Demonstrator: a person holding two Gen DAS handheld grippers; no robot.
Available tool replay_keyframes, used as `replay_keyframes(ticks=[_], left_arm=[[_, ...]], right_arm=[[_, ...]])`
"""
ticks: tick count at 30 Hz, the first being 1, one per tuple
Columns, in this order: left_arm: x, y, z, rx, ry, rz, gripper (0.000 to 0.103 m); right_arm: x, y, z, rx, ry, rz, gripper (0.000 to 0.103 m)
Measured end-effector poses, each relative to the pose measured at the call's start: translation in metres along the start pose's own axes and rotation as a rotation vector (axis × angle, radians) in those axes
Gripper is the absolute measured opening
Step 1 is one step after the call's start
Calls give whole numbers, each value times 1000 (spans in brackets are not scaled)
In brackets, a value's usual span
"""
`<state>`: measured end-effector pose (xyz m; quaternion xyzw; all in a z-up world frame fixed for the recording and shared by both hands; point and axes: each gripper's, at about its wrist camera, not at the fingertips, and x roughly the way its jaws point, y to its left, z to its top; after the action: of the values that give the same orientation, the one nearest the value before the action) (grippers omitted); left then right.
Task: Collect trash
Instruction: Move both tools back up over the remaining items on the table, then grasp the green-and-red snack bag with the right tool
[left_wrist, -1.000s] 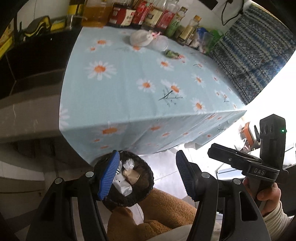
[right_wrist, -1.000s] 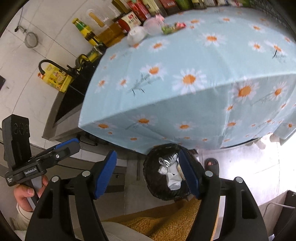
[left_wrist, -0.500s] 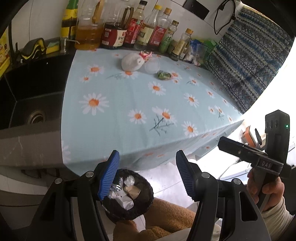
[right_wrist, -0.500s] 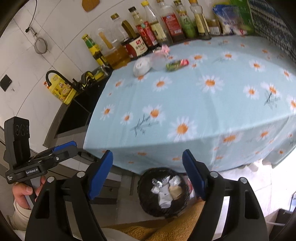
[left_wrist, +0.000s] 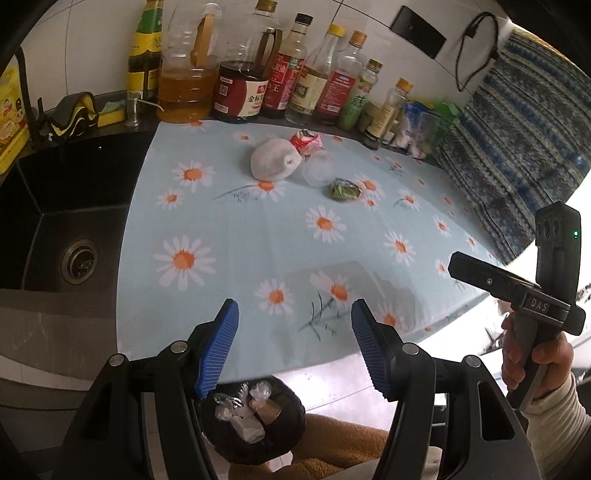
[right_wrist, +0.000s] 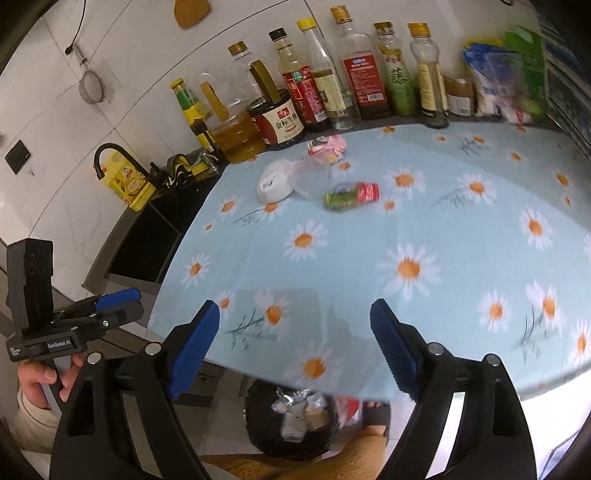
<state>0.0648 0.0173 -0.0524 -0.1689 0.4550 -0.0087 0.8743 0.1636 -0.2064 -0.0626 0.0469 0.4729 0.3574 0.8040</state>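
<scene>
kitchen counter under a pale blue daisy tablecloth (left_wrist: 258, 236), black sink (left_wrist: 66, 221) off to the left of the tongs, row of sauce and oil bottles (left_wrist: 240, 88) along the tiled wall at the back.

left tongs (left_wrist: 291, 347): jaws partly apart, nothing between them, over the near edge of the cloth.
right tongs (right_wrist: 295, 350): jaws opening, nothing between them, likewise over the near edge.

trash on the cloth, all well ahead of both tongs, near the bottles:
- white crumpled wad (left_wrist: 273, 160), looks like tissue or soft paper. likely very light, squashes; pinch across the middle.
- clear plastic cup or lid (left_wrist: 317, 171), touching the wad. probably thin, springy, slippery; take by the rim.
- green wrapper (left_wrist: 343, 190), just beside the cup, red at one end in the right view. light, crinkly; grip the bunched body.
- red and white wrapper (left_wrist: 306, 142), behind the wad. flat and flimsy.

bin (left_wrist: 255, 424): black-lined, on the floor below and behind the tongs, already holding scraps.
</scene>
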Motion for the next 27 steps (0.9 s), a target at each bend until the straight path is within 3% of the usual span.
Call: replay_keyframes(ticks=[14,16,17,27], left_arm=[[37,-14,52,-88,2,140,61],[43,-14,57,-110,14,165,61],[44,-14,59,-117,19,173,61],[65,-7,56,-218,69,256,61]], right_arm=[[54,-54,79,-167,82,84,84],[65,-60,88,-191,102,88,91],[71,-64,92,-199,113,86,98],[127,-80,119,-337,186,138,98]])
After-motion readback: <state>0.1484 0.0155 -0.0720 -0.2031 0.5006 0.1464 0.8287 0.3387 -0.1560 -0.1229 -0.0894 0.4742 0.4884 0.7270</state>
